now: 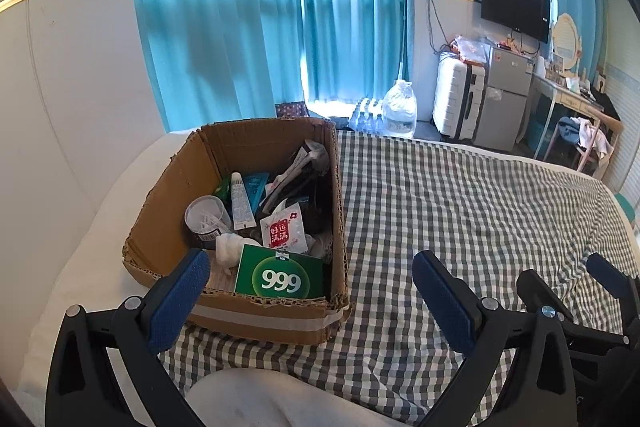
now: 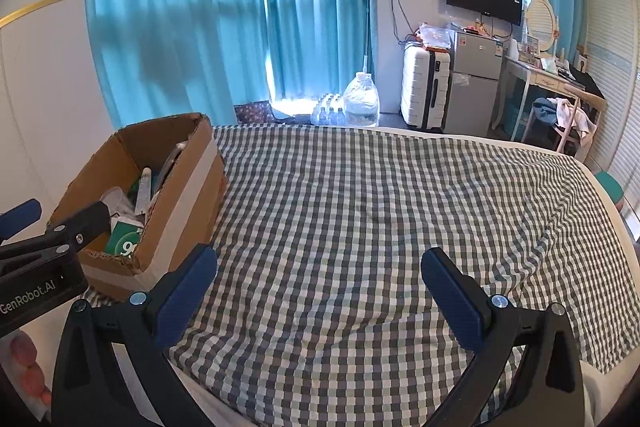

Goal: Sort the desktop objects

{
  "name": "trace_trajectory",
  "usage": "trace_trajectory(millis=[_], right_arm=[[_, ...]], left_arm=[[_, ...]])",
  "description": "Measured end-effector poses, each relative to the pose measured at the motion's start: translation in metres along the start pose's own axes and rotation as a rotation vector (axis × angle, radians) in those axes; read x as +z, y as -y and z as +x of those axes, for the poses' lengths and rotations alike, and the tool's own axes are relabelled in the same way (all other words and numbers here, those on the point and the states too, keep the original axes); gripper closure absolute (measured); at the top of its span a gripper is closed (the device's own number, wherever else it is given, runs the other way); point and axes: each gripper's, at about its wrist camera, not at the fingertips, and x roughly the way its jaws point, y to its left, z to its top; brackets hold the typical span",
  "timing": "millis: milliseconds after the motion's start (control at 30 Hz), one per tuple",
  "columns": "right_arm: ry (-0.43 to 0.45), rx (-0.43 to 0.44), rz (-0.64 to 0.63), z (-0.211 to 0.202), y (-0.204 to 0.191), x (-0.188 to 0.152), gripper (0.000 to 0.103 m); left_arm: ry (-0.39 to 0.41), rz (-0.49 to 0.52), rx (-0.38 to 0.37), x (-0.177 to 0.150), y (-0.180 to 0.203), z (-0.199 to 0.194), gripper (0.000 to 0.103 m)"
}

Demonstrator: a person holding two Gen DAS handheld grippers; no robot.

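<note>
The torn-rimmed brown cardboard box [image 1: 240,227] sits just ahead and to the left of the left gripper [image 1: 310,291], whose blue-padded jaws are spread wide with nothing between them; its left pad hangs over the box's near wall. Inside the box lie the small things of the task: a green carton printed "999" [image 1: 280,277] against the near wall, a red-and-white sachet [image 1: 285,231] just beyond it, a white squeeze tube [image 1: 241,202] standing aslant further in, a clear plastic cup of cotton swabs [image 1: 205,215] on the left, and a dark packet [image 1: 304,163] leaning at the far right corner.

The right gripper [image 2: 318,291] is likewise spread and empty, and it faces the grey-and-white checked cloth [image 2: 360,207], which shows no loose item ahead of it or to its right.

This fits two readings: everything gathered into the box, or a full box waiting to be emptied and sorted. If the box is to be worked from, the green carton is the nearest and flattest grip. A good approach is to come down over the near wall, close across its short width, and lift straight up so the sachet resting at its far edge is not dragged along. The soft cloth gives under weight, so I judge that steadying the box wall with the other gripper would help.
</note>
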Motion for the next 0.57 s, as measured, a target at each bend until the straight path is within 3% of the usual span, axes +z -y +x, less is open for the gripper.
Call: trace_trajectory(millis=[567], right_arm=[[-0.014, -0.013, -0.003, 0.0029, -0.0033, -0.0016, 0.0]], left_arm=[[-0.018, 0.001, 0.017, -0.007, -0.0074, 0.0019, 0.0]])
